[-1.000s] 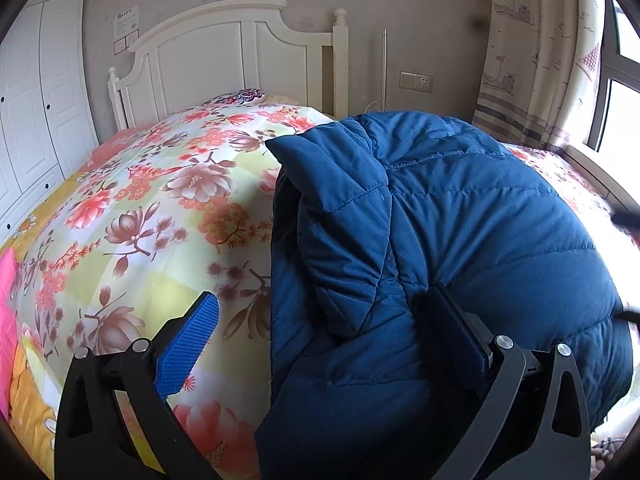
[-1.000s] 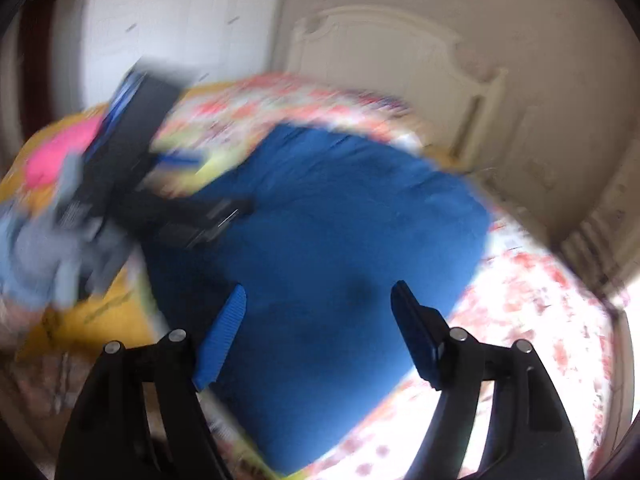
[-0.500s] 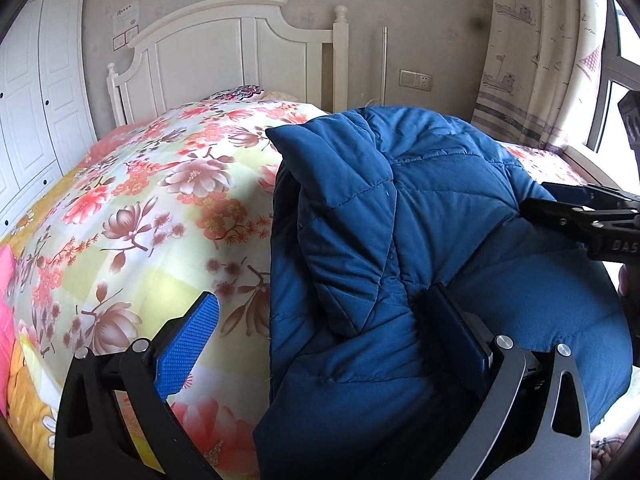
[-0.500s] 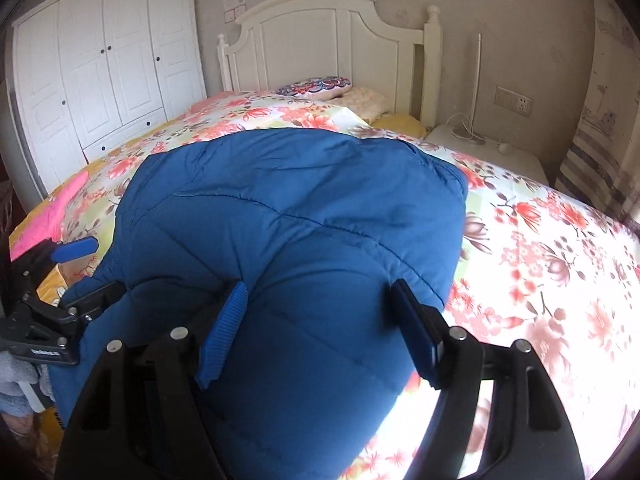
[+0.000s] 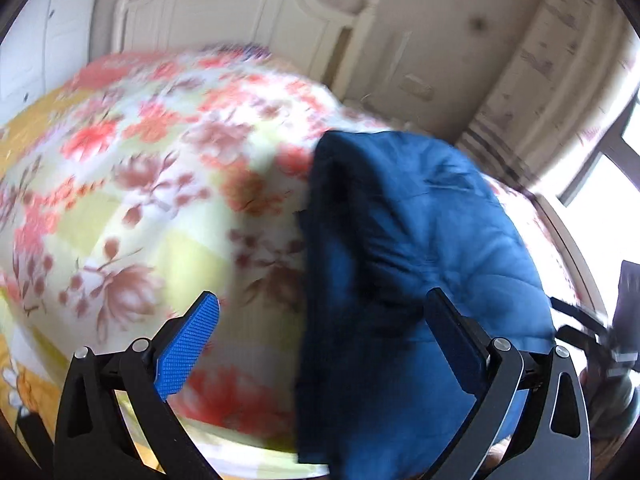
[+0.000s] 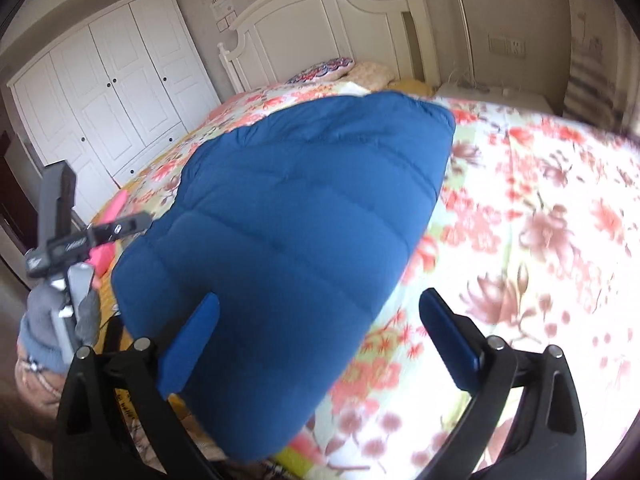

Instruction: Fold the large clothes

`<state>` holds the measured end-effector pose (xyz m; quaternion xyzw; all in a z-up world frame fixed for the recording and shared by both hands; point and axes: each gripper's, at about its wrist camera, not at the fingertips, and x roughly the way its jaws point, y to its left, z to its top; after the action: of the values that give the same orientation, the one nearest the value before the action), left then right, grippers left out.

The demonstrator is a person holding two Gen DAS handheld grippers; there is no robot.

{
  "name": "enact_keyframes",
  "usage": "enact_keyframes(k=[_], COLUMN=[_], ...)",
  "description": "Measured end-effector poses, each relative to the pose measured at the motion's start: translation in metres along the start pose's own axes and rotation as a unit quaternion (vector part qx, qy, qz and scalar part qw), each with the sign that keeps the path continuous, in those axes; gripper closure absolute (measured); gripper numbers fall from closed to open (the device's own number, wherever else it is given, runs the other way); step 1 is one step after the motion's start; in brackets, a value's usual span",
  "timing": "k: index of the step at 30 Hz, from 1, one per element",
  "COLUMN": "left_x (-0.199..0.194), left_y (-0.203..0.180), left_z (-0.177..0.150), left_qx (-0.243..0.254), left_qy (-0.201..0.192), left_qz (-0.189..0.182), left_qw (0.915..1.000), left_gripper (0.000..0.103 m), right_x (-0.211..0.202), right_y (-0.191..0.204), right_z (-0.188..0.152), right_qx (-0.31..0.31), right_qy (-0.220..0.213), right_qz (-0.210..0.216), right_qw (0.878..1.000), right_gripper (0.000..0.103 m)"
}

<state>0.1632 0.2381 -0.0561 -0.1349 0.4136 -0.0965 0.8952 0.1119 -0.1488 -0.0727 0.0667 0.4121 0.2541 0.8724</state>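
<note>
Two handheld grippers, seen from their own wrist cameras. The left gripper has black angular finger arms with triangular cut-outs, silver round screws at the pivots, and blue pads with a fine cross-hatched texture. The right gripper is built alike: black arms, silver screws, blue pads. A grey glove covers the hand around the left gripper's grey handle.

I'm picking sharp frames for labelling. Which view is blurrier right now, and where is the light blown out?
Left wrist view: heavy motion blur over the floral bedspread and headboard; only the left claw is crisp; window overexposed. Right wrist view: blue jacket and wardrobe fairly sharp, blur and glare on the bedspread's right side.
</note>
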Motion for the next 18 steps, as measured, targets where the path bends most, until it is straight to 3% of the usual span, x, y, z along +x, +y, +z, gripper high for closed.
enact_keyframes(k=[3, 7, 13, 18], left_x=[0.018, 0.03, 0.042, 0.044], left_y=[0.006, 0.01, 0.031, 0.024], left_z=[-0.002, -0.007, -0.006, 0.0], left_qx=[-0.009, -0.039, -0.085, -0.071], left_qy=[0.042, 0.058, 0.086, 0.087], left_qz=[-0.023, -0.056, -0.146, -0.174], left_qw=[0.9988, 0.996, 0.9817, 0.9784], left_gripper=[0.004, 0.004, 0.004, 0.005], right_x=[0.008, 0.022, 0.024, 0.026], right_y=[-0.006, -0.007, -0.005, -0.007], right_z=[-0.005, -0.009, -0.011, -0.015], right_qx=[0.025, 0.049, 0.054, 0.064], right_qy=[0.011, 0.026, 0.032, 0.032], right_qz=[0.034, 0.076, 0.09, 0.094], right_qw=[0.999, 0.996, 0.994, 0.993], right_gripper=[0.003, 0.003, 0.002, 0.002])
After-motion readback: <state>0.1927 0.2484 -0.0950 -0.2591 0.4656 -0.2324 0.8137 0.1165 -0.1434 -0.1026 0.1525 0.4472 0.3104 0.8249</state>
